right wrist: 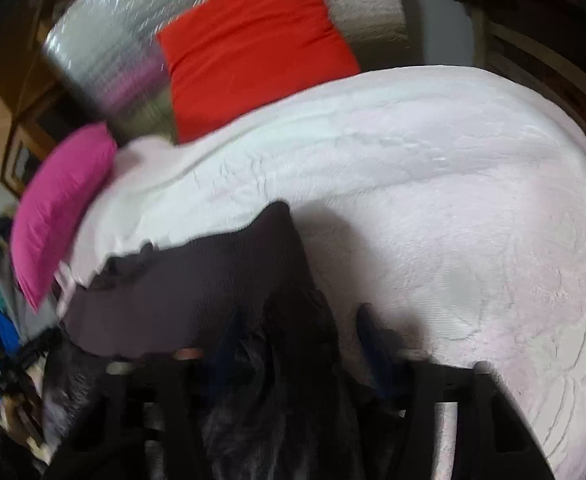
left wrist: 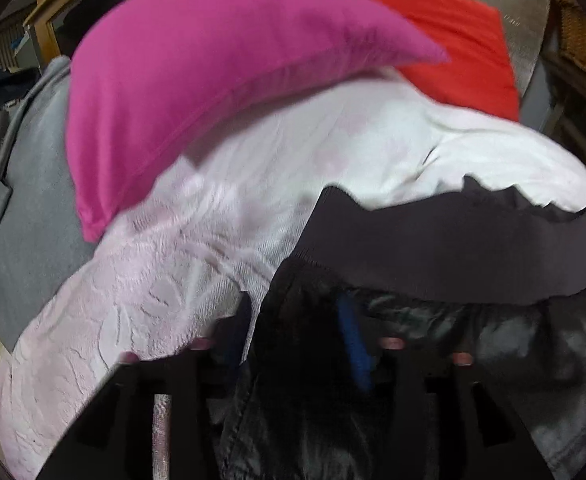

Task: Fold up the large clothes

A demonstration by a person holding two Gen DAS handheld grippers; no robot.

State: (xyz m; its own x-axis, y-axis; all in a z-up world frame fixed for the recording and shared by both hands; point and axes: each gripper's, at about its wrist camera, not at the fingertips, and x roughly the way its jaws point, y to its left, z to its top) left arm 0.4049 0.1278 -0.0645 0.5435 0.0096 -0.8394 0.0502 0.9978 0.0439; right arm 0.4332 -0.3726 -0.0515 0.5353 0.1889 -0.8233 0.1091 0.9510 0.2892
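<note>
A large dark garment (left wrist: 433, 248) with a shiny black lining (left wrist: 473, 340) lies on a white textured bedspread (left wrist: 181, 280). My left gripper (left wrist: 297, 344) is shut on a bunched fold of the garment, with blue-padded fingers (left wrist: 353, 340) half buried in cloth. In the right wrist view the same dark garment (right wrist: 197, 288) stretches left over the bedspread (right wrist: 453, 200). My right gripper (right wrist: 293, 344) is shut on a thick bunch of its black fabric; the fingertips are hidden by cloth. Both views are motion-blurred.
A magenta pillow (left wrist: 213, 64) (right wrist: 57, 208) and a red pillow (left wrist: 465, 48) (right wrist: 253, 44) lie at the bed's head against a silver headboard (right wrist: 105, 48). A grey cloth (left wrist: 33, 184) lies left of the bedspread. Wooden furniture (left wrist: 85, 0) stands behind.
</note>
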